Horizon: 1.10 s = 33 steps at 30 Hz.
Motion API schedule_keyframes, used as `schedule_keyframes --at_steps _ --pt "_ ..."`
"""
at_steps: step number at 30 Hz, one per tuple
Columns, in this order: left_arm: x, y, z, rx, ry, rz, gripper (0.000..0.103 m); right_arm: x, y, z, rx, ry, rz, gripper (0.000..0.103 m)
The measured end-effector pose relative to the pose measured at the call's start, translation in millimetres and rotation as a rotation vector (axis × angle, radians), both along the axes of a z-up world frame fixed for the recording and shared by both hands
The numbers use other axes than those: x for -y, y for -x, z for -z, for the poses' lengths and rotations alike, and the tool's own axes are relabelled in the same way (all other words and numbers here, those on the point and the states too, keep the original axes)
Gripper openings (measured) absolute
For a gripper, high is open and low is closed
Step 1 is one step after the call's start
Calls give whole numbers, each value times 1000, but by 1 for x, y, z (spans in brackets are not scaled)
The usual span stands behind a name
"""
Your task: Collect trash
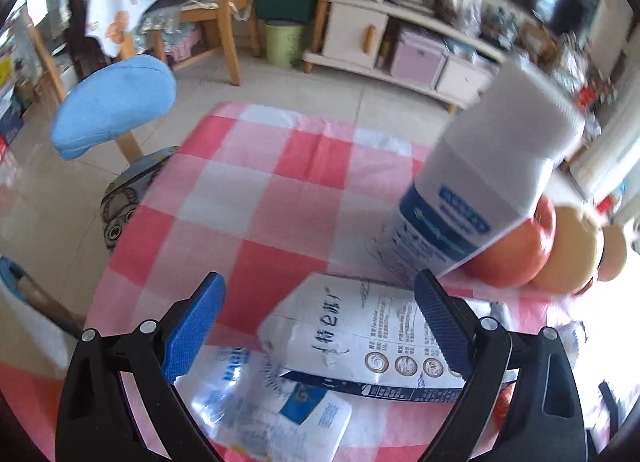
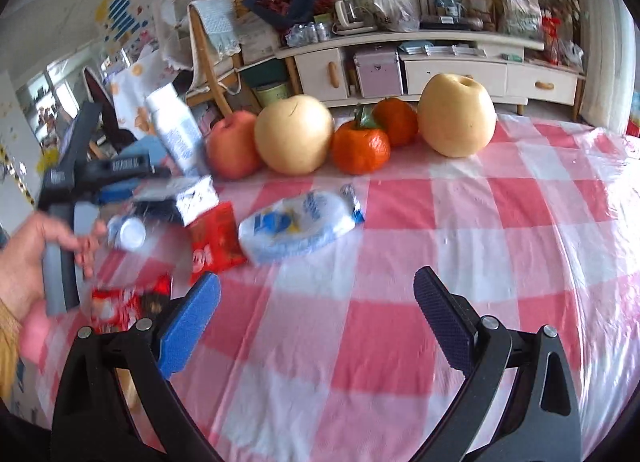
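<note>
On the red-and-white checked tablecloth a flattened white carton with printed text lies between the fingers of my open left gripper; the pads do not touch it. A crumpled clear plastic bottle lies just below it. A tall white-and-blue carton stands tilted ahead on the right. My right gripper hangs open over bare cloth, with nothing between its fingers. Ahead of it lie a blue-and-white plastic wrapper and a red wrapper. A hand holds the blurred left gripper at the left.
An apple, two pears and two tangerines sit in a row at the table's far side. Another red wrapper lies near the left edge. Beyond the table are a blue stool, a green bin and a cluttered cabinet.
</note>
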State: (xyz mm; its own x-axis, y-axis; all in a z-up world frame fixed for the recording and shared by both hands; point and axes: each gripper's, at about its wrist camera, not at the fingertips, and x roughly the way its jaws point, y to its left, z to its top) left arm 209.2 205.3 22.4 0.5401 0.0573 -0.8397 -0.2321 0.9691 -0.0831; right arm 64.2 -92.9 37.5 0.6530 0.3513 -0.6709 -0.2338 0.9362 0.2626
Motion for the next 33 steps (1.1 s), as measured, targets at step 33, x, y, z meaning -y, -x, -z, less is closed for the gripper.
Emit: schedule_keyframes --at_steps 33 --pt "76 29 4 -107 121 432 95 -55 -61 26 -78 244 -258 96"
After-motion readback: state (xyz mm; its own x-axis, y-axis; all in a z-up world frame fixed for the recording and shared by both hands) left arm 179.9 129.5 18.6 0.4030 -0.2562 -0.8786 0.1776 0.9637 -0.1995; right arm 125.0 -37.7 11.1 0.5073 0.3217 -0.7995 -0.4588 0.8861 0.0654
